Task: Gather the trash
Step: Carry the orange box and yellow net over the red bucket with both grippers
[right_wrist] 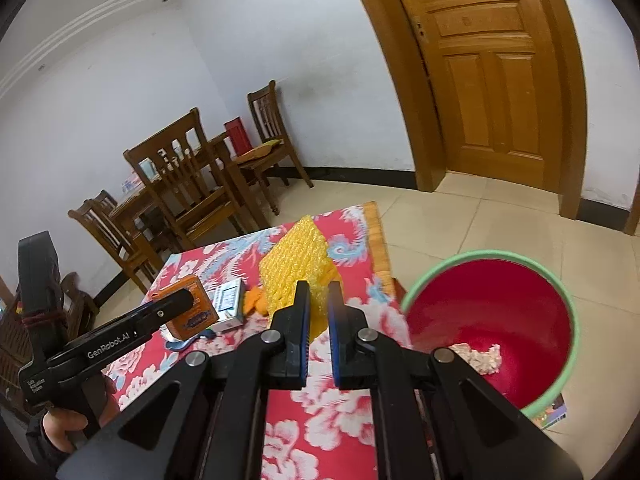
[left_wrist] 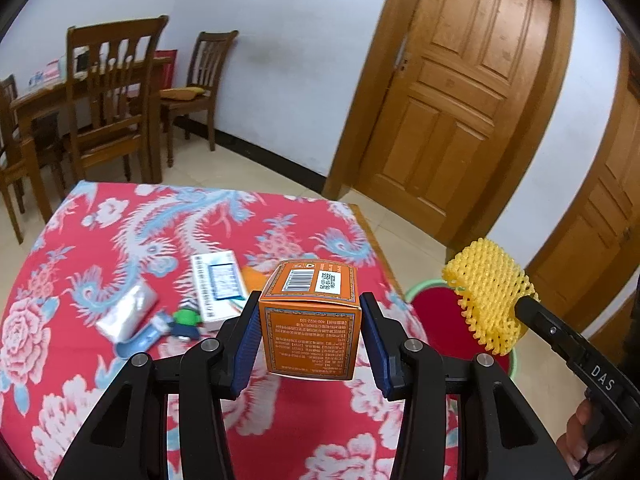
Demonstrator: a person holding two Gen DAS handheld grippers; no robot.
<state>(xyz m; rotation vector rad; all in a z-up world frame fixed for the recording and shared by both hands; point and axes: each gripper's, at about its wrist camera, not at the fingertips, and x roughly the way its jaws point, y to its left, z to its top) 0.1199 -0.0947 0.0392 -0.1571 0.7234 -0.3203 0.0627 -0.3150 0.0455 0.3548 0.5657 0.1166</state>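
Red plastic bucket with green rim (right_wrist: 490, 258) stands on the floor off the right edge of the table under its red floral cloth (left_wrist: 120, 360); that's my drop target, I judge. My right gripper (right_wrist: 318, 296) is nearer it, fingers nearly pressed together, pinching the yellow foam fruit net (right_wrist: 294, 268), bucket lying to its right and lower. Left gripper (left_wrist: 310, 312) clamps the orange cardboard box (left_wrist: 310, 316) above the cloth, bucket further right beyond the net.
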